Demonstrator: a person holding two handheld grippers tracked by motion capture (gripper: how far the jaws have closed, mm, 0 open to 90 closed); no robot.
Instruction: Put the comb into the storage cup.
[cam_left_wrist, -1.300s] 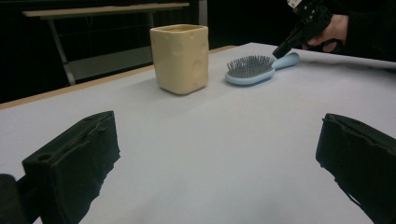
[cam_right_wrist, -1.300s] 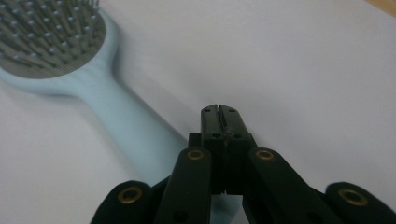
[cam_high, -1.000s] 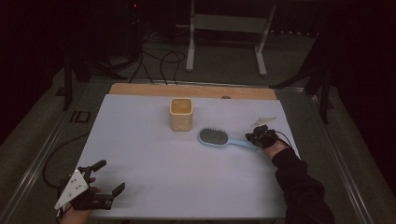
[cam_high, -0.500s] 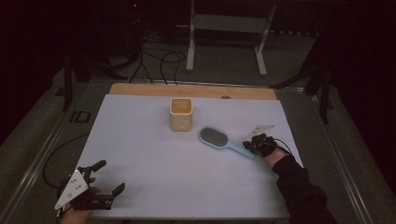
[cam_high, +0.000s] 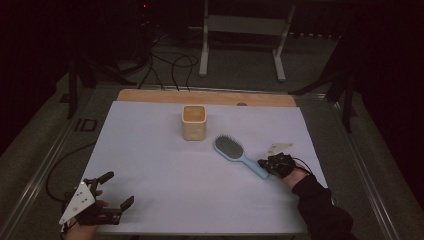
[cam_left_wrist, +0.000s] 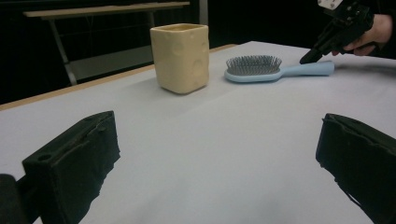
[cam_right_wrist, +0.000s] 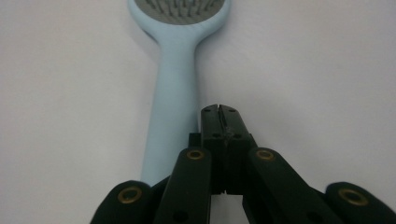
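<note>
Brush (cam_high: 235, 153) lies right of centre in the high view, bristles up, handle toward the right gripper (cam_high: 264, 164), whose jaws are closed and empty beside it. Likely light, rigid, smooth plastic; grip the narrow handle mid-length.

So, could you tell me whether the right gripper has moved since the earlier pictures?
Yes. In the high view the right gripper, jaws shut, has come nearer the table's near edge, following the brush handle to its end, farther from the cup.
</note>
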